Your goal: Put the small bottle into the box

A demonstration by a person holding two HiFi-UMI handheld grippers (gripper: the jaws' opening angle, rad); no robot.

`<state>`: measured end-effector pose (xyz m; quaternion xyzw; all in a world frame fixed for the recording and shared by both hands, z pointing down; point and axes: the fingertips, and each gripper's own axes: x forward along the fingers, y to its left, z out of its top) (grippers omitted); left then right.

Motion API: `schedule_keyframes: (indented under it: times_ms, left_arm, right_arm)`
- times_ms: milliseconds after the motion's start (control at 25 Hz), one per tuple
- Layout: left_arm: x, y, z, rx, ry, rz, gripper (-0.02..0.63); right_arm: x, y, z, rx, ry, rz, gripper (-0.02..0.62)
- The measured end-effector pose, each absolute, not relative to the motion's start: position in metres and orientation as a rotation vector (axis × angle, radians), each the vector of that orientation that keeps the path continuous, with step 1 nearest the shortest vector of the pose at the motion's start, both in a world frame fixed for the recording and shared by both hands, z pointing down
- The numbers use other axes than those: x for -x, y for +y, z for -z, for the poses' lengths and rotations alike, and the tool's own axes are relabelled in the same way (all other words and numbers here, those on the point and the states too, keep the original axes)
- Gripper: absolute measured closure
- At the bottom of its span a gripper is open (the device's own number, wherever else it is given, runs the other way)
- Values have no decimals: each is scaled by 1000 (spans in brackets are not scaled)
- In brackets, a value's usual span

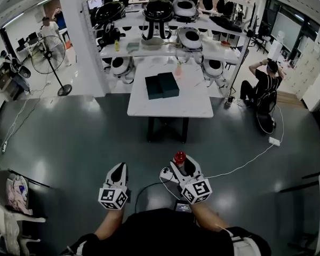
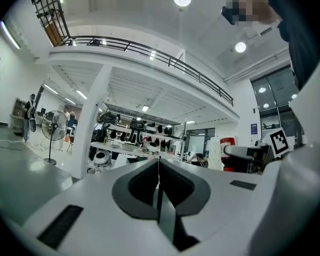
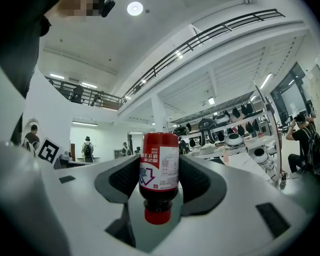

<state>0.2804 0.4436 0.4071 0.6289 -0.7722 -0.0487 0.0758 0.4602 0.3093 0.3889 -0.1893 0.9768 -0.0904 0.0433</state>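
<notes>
The right hand-held gripper (image 1: 181, 165) is seen clamped on a small red plastic bottle with a white printed label (image 3: 159, 167), which is pinched across its body between the two dark pads. The bottle's long axis is laid along the jaws: its red cap is turned back toward the gripper's body and its base is pointed outward, past the jaw tips. A dark red body, a narrower dark neck and a bright red screw cap can be made out; the print on the label is too small to be read. The bottle is thus carried in the air, low in front of the person, over the dark glossy floor (image 1: 85, 143). The dark square box (image 1: 161, 85) is placed straight ahead of it and well apart, on a white rectangular counter (image 1: 149, 106); it appears to lie in two halves side by side, though which half is the open tray cannot be told. The gap to the counter is judged to be what must be closed first, and the right side is the one loaded. The left hand-held gripper (image 1: 118, 168) is held beside it, jaws pressed together with nothing between them
</notes>
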Motion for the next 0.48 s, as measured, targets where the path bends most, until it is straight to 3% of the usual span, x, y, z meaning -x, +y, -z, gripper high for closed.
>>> schedule_keyframes:
  times_ms: [480]
  left_arm:
    - [-277,454,-394,-1836,-2379,159,589]
  right_arm:
    - [-456,291,-409,569,2995,367,357]
